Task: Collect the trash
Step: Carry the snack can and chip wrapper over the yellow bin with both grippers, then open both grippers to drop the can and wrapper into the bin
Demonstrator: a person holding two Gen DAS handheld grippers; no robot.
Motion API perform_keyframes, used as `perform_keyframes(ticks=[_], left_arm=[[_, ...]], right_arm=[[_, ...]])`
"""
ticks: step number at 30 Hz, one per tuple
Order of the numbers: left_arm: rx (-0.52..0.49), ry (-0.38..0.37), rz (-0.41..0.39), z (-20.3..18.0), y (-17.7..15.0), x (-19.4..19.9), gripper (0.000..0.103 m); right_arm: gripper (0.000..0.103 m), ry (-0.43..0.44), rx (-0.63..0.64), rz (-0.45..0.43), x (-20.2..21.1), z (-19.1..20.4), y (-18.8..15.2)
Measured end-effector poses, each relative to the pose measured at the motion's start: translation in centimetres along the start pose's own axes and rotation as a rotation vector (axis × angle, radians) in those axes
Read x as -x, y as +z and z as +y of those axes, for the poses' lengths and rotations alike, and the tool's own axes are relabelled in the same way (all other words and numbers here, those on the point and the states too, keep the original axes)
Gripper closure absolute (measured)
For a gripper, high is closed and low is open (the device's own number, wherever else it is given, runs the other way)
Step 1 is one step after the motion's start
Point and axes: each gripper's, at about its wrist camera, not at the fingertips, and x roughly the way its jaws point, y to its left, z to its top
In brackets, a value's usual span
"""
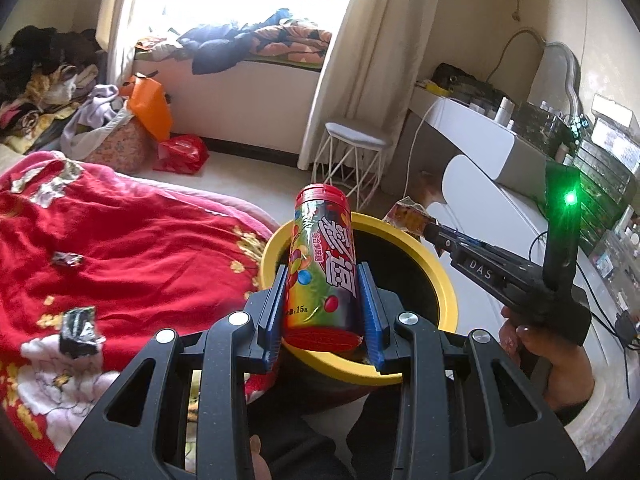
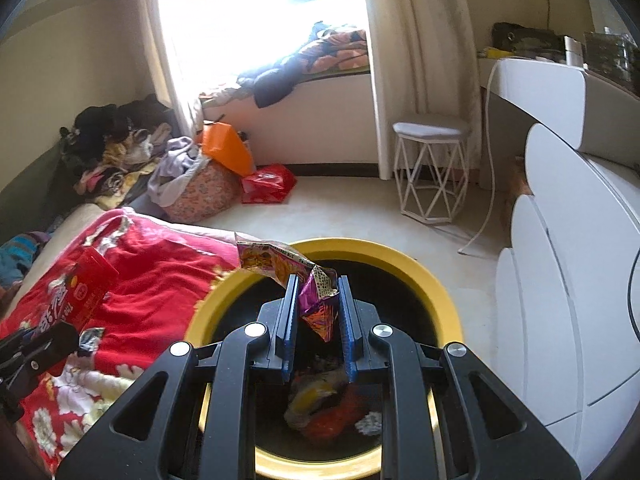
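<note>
The step in hand is the drop into the yellow-rimmed bin. The left claw is clenched on a red candy tube, held tilted above the near rim of the bin. The right claw grips a crumpled snack wrapper over the bin's mouth, where other trash already lies inside. I judge that the next move needs both claws to release while over the opening. Two small dark wrappers remain on the red blanket beside the bin, not yet collected.
</note>
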Motion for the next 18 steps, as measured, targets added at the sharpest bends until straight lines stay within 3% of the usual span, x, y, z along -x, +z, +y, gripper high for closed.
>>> perform_keyframes(ticks=[18], left_arm=[[-0.007,-0.022,0.107,-1.2,-1.3,-6.8,0.076]], right_arm=[[0.085,-0.060,-0.070,0.084,-2.9,-4.0,-1.7]])
